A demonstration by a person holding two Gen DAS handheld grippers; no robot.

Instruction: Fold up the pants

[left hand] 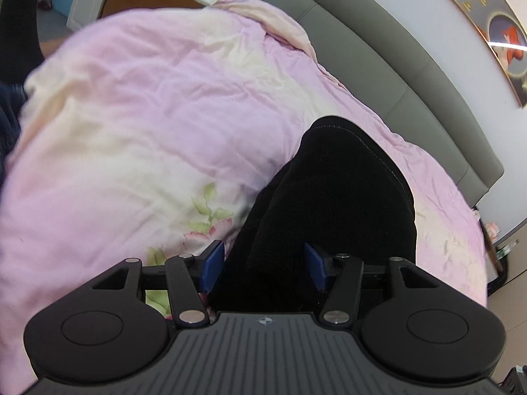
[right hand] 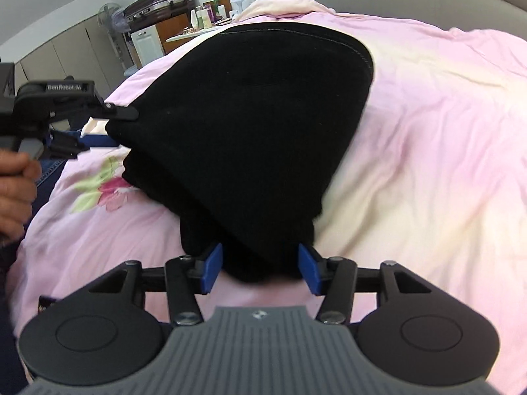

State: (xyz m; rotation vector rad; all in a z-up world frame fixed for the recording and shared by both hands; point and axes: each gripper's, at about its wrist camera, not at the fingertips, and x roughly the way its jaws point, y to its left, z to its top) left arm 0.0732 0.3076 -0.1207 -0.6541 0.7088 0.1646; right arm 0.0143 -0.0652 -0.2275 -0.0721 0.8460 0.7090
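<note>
The black pants (right hand: 243, 131) lie folded in a bundle on a pink floral bedspread (right hand: 428, 151). In the right wrist view my right gripper (right hand: 260, 270) is open, its blue pads either side of the bundle's near corner. My left gripper (right hand: 108, 128) shows at the left, jaws open around the bundle's left edge. In the left wrist view the pants (left hand: 332, 197) run forward from between the open blue pads of my left gripper (left hand: 263, 266). The fabric lies between the pads of both grippers without being pinched.
A grey padded headboard (left hand: 378, 62) runs along the bed's far side. A bedside table with bottles (right hand: 207, 16), a suitcase (right hand: 158, 3) and a fan (right hand: 115, 16) stand beyond the bed. A hand (right hand: 16, 184) holds the left gripper.
</note>
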